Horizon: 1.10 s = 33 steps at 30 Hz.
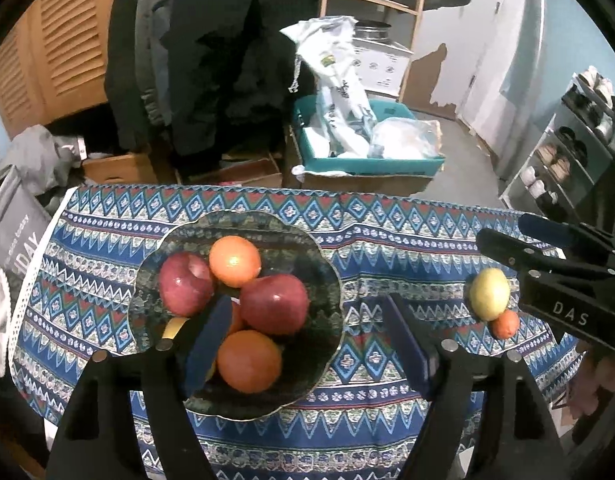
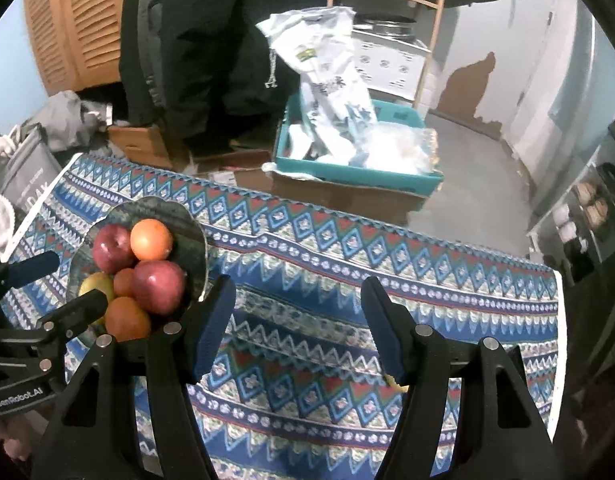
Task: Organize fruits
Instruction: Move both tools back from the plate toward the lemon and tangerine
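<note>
My left gripper point(image 1: 307, 344) open over bowl point(image 1: 327, 280) of apples and oranges near desk's left edge, my right gripper point(image 2: 299, 328) open, empty, pale fruit point(image 1: 489, 294) and small orange point(image 1: 505, 324) near right edge

Tablecloth point(image 1: 387, 240): woven, patterned cloth, matt, over the tabletop; bowl point(image 1: 327, 280): glossy, mottled glaze; apples point(image 1: 273, 304): smooth, shiny skin; left tongs point(image 1: 303, 344): matt black plastic, blue ribbed pads point(image 1: 205, 348), bright metal pins.
</note>
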Available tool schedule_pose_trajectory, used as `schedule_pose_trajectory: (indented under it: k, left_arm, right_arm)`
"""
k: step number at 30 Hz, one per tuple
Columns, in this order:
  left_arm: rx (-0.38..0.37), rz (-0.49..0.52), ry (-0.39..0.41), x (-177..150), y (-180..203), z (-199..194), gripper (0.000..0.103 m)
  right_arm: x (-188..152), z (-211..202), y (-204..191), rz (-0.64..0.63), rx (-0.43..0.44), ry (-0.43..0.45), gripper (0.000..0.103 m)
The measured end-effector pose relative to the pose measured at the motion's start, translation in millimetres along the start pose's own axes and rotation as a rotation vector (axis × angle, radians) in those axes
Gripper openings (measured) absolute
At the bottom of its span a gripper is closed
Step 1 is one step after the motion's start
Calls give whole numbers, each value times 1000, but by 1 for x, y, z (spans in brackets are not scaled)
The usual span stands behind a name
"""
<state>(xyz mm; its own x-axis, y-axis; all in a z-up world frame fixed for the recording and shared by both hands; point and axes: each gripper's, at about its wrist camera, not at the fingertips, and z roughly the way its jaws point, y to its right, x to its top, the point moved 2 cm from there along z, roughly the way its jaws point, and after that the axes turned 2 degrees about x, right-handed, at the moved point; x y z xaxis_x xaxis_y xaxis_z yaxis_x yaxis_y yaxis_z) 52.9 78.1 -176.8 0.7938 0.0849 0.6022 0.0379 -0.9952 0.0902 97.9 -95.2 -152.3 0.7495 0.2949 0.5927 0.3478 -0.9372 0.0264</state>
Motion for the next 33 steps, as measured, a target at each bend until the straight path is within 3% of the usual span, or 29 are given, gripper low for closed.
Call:
schedule_pose_trajectory:
  k: [18,33]
  left_arm:
    - [-67,99,-31,-2,63,5,79]
    - [-73,237,-111,-22,124,42,80]
  right_arm:
    - [-35,-25,59,55,-70,-3,69]
    - [-79,-19,121,142,-104,-77,69]
